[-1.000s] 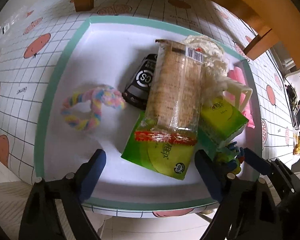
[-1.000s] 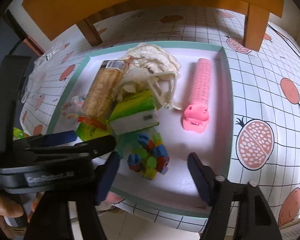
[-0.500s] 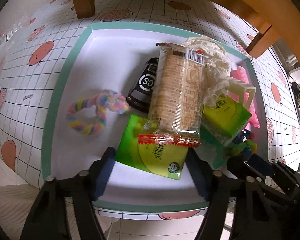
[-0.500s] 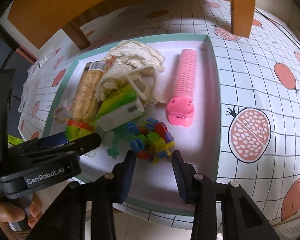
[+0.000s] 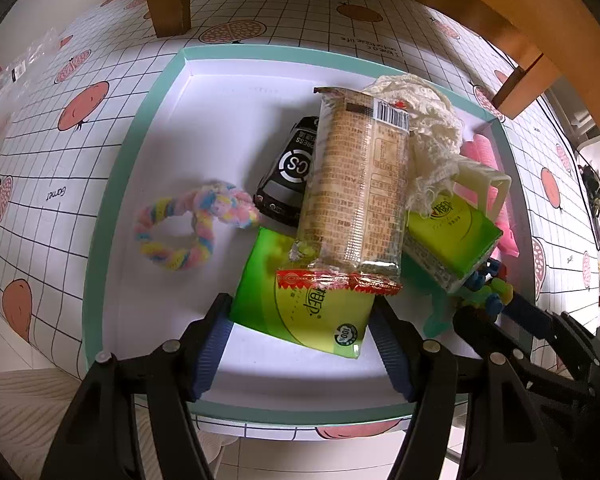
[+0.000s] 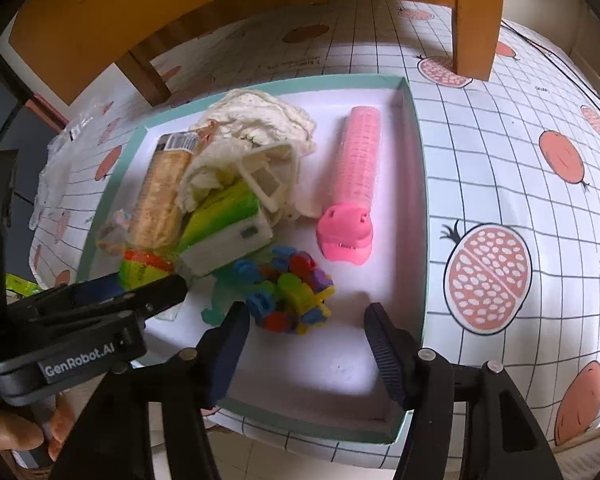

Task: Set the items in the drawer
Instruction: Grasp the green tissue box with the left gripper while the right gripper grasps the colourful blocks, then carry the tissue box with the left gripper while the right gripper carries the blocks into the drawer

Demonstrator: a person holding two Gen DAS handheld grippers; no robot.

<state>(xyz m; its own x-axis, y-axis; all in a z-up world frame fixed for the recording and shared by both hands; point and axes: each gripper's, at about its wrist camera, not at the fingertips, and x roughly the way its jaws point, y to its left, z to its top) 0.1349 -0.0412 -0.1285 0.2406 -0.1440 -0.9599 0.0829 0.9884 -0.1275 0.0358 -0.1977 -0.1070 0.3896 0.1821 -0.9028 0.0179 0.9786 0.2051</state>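
A white drawer with a teal rim (image 5: 112, 184) holds the items. My left gripper (image 5: 300, 322) has its jaws pressed against both sides of a green tissue pack (image 5: 300, 300) at the drawer's near edge. A long cracker packet (image 5: 356, 184) lies across that pack. My right gripper (image 6: 306, 320) stands open over the drawer's near right part. A multicoloured plastic toy (image 6: 288, 296) lies just ahead of its left finger, untouched. A pink roller (image 6: 356, 184) lies beyond, along the right wall.
Also in the drawer are a second green tissue pack (image 5: 456, 236), a cream knitted cloth (image 5: 428, 120), a black packet (image 5: 292, 172) and a pastel braided ring (image 5: 180, 228). Wooden table legs (image 6: 476, 20) stand behind on the fruit-print cloth (image 6: 520, 160). A hand (image 6: 16, 436) shows at lower left.
My left gripper moved forward and narrowed onto the green tissue pack. My right gripper narrowed around the coloured toy half a second ago, then opened wide again.
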